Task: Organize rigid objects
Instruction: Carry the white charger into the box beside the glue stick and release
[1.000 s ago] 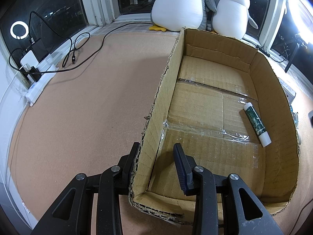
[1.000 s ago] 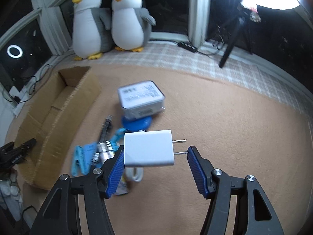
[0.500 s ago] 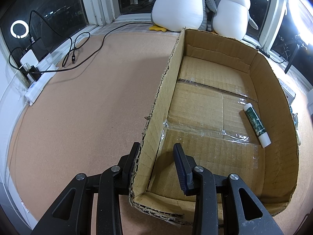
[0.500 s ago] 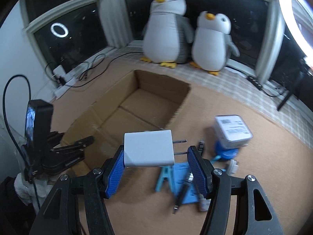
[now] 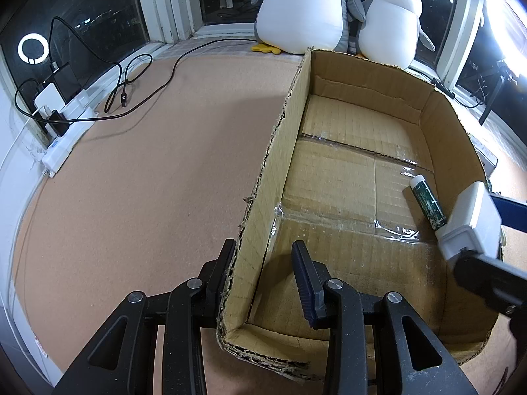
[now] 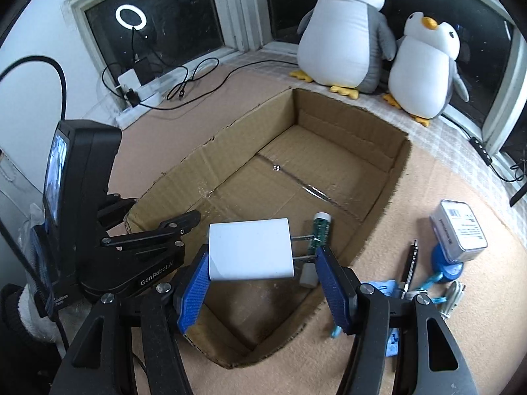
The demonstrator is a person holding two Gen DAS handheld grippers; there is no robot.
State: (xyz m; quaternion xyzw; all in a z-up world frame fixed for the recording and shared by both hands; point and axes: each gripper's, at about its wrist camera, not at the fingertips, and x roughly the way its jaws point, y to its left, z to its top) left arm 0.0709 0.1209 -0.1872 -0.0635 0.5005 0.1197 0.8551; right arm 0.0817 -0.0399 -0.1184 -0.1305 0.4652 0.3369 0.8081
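The right gripper (image 6: pixel 263 270) clamps a white rectangular plug-in charger (image 6: pixel 250 249) between its blue pads, prongs against the right pad, held over the near right part of the open brown cardboard box (image 6: pixel 400 161). The left gripper (image 5: pixel 263 260) pinches the box's near left wall. Inside lies a green white-capped tube (image 5: pixel 426 199) (near the right wall).

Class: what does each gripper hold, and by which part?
Right gripper: white charger, gripped end to end, base and prong tips. Left gripper: cardboard box, by its side wall.
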